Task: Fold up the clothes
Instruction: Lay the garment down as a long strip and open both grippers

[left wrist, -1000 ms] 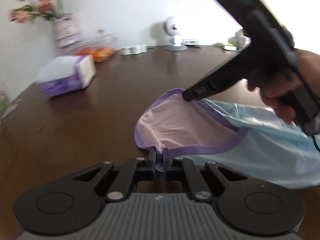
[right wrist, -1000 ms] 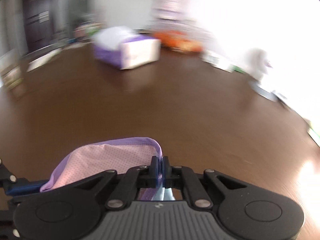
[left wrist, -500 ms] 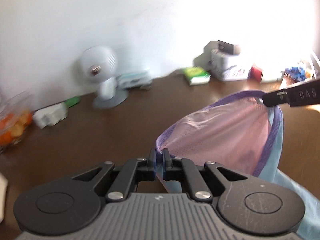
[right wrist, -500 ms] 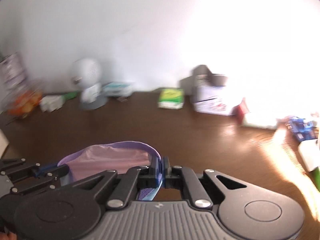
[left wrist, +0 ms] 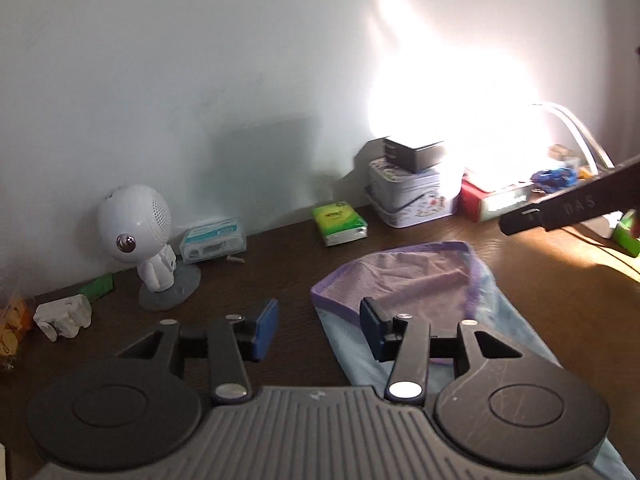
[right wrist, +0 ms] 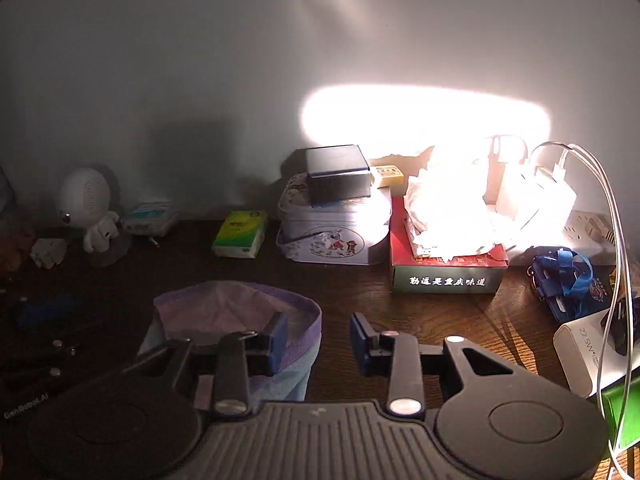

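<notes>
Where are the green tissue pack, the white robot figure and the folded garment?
green tissue pack [left wrist: 340, 225], left wrist view, on its top face.
white robot figure [left wrist: 134, 222], left wrist view, on its round head.
folded garment [left wrist: 416, 276], left wrist view, on the pink mesh panel inside the purple trim.

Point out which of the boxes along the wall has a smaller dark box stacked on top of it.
The white tin with the cartoon print, between the green tissue pack and the red tissue box; only it carries the dark box.

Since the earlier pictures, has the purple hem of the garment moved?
Yes. The purple hem was carried across the table, from beside the purple tissue box toward the green tissue pack, and now lies there released.
</notes>
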The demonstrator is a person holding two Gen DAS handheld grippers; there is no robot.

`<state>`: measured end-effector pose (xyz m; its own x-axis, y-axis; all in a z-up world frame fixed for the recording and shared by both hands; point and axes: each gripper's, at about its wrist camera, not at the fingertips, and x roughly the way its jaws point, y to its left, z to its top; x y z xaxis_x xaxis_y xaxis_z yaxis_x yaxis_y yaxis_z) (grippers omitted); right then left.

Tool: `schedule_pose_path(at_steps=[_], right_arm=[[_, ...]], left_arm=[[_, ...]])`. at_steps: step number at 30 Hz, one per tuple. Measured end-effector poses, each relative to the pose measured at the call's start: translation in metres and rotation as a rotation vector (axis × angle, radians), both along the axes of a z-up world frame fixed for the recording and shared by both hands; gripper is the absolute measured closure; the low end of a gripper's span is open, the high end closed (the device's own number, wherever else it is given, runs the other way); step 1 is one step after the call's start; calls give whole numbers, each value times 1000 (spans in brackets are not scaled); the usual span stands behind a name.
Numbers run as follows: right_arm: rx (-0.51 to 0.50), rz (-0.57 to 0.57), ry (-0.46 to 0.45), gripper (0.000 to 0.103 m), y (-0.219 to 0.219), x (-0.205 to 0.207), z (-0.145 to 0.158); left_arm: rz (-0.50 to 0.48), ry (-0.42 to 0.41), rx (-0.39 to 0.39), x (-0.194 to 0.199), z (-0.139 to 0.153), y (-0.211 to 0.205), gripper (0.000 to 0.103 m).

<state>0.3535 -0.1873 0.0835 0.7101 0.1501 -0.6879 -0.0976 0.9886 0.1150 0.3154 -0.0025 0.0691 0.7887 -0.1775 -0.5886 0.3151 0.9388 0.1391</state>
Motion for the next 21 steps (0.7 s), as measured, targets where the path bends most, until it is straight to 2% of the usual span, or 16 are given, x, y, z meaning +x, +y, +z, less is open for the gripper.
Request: schedule_pose_path(at_steps=[1,3,5,8,11,14,15,17,19,21], right_arm=[[-2,32,-5,70,-2,-12,8],[-11,124,-18,70,-6,-48,22],[-29,225,-17,69,-7,-90,29],[-60,322,15,69,0,-157,23],[-66,438,36,70,13,-224,5],[-61,518,30,75,21,-278,-13],[-49,535,27,80,23,-293,-19],[-1,557,28,83,24,-313,-29],[18,565,25,84,28,-327,-39],[0,564,26,87,32,-337,-50]], left_arm=[[-45,14,-14,-21,7,0,46],[-154,43,-45,-62,13,-4,33],[-216,79,-47,-92,10,-15,32],[-244,122,-60,-131,0,-30,33],[-265,105,-103,-185,-10,-30,34],[-256,101,-165,-242,-22,-19,35],[-248,106,-192,-261,-26,-14,35],[-230,141,-234,-288,-37,-9,39],[-229,154,-228,-309,-46,-11,42],[-253,132,-176,-324,-52,-18,45]])
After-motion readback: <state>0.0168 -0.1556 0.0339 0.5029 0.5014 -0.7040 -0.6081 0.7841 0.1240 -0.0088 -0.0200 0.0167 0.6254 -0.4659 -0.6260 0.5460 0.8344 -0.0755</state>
